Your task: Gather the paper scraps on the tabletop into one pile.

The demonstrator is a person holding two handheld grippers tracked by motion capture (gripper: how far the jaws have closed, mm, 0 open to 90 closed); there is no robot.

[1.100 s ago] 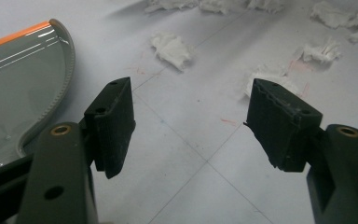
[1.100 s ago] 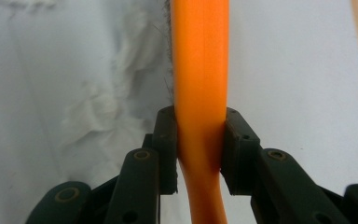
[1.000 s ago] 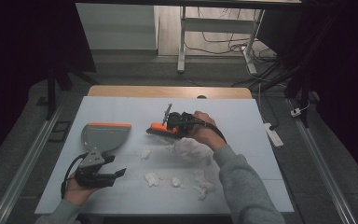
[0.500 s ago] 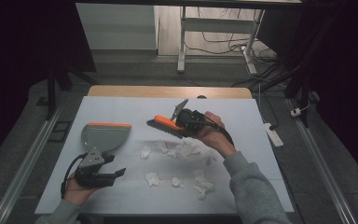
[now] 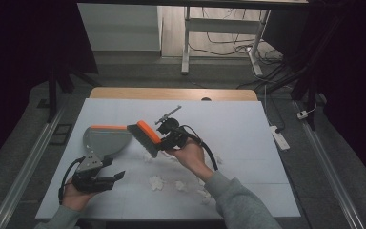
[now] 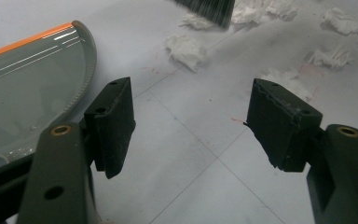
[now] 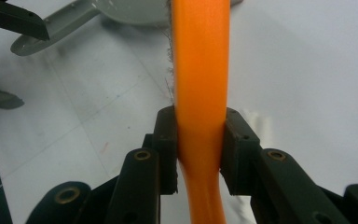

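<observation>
Paper scraps (image 5: pixel 156 182) lay scattered on the table (image 5: pixel 248 143) near its near edge, between the two hands, with more (image 6: pixel 186 49) showing ahead of the left jaws in the left gripper view. At the near left corner the left gripper (image 5: pixel 106 179) sat low over the table, its jaws standing wide apart with nothing between them; only bare table showed in the gap. Just beyond it, toward the left edge, the dustpan (image 5: pixel 106 140) rested flat, grey with an orange lip along its far side, and its curved rim (image 6: pixel 86 60) lay just beside the left jaw. Further in, near the middle of the table, the right gripper (image 5: pixel 167 138) held the brush (image 5: pixel 145 137) lifted and tilted, bristles pointing down and left toward the dustpan's right end. Its jaws were clamped tight on the orange handle (image 7: pixel 200 93), one pad pressing each side. The brush's bristle tips (image 6: pixel 209 9) hung over the farther scraps.
</observation>
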